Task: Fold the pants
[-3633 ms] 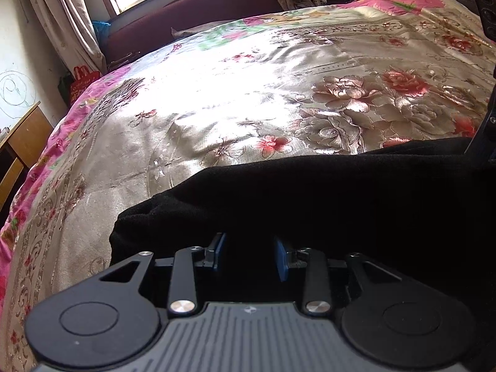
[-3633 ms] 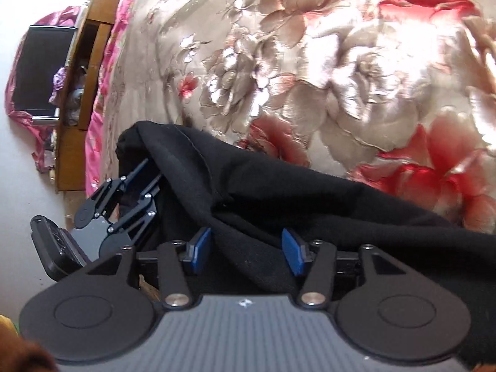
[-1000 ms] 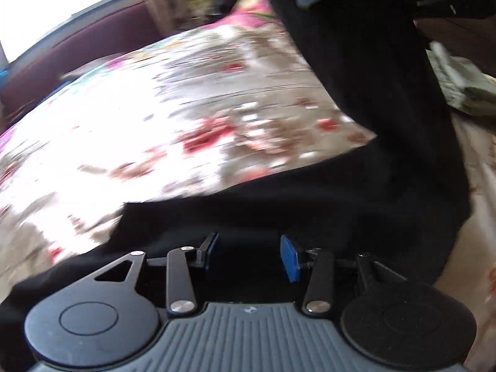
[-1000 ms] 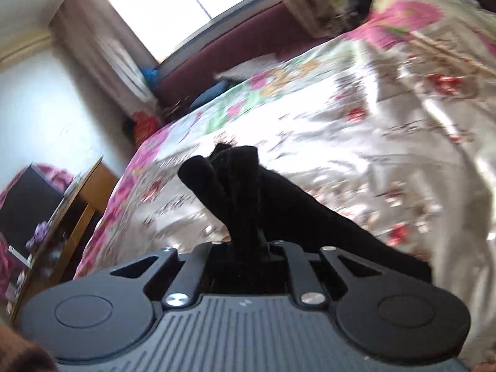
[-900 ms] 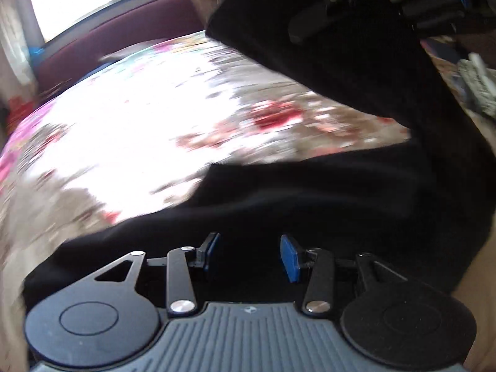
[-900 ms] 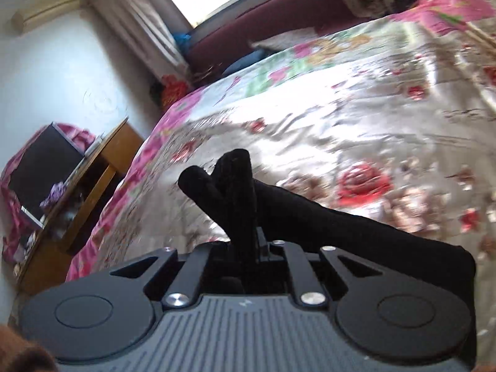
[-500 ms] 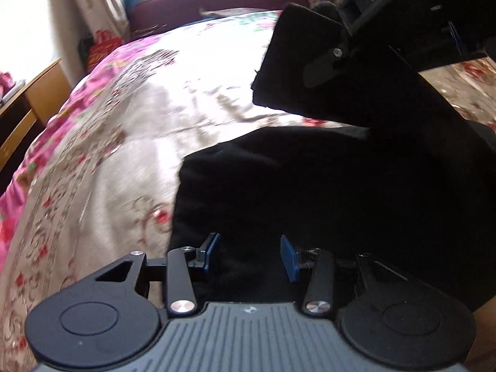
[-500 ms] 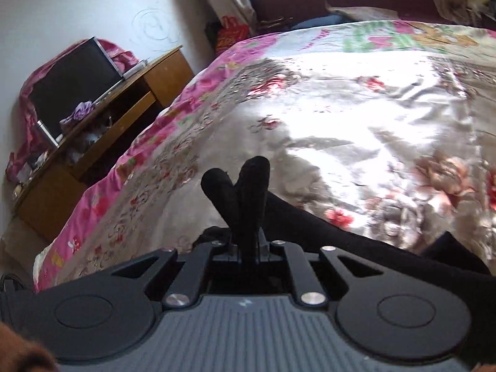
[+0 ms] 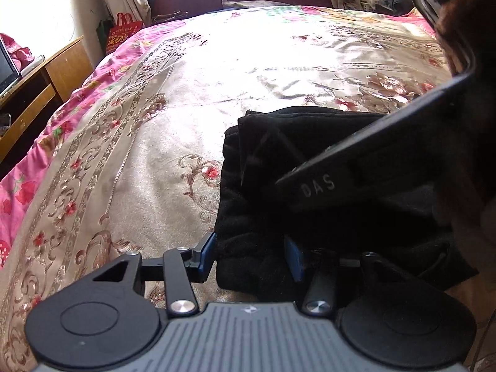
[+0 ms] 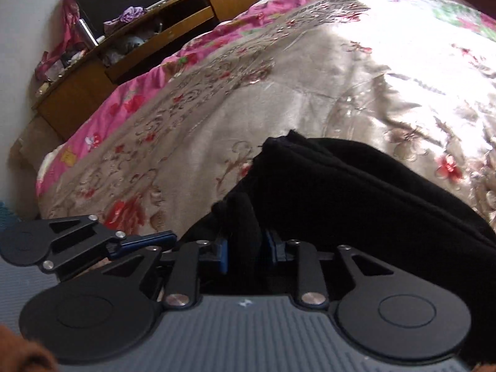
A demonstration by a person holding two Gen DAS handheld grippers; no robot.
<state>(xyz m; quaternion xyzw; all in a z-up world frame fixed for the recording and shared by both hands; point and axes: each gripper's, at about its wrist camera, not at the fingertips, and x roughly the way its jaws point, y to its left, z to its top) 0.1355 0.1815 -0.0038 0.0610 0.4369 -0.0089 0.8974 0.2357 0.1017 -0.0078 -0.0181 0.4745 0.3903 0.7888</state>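
The black fleece pants [image 9: 279, 167] lie folded in layers on the floral satin bedspread [image 9: 173, 99], at centre right of the left wrist view. The left gripper [image 9: 251, 255] has its 2 blue-padded jaws spread wide, straddling the near corner of the fabric without clamping it. The right gripper [image 10: 246, 248] has its jaws slightly parted, with a bunched ridge of the pants between them. A wooden cabinet [image 10: 130, 59] stands upper left.

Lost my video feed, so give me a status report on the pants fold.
Left gripper open, straddling the pants' near edge. Right gripper shut on a fabric bunch. Pants doubled over on the bedspread. Nothing in the way.
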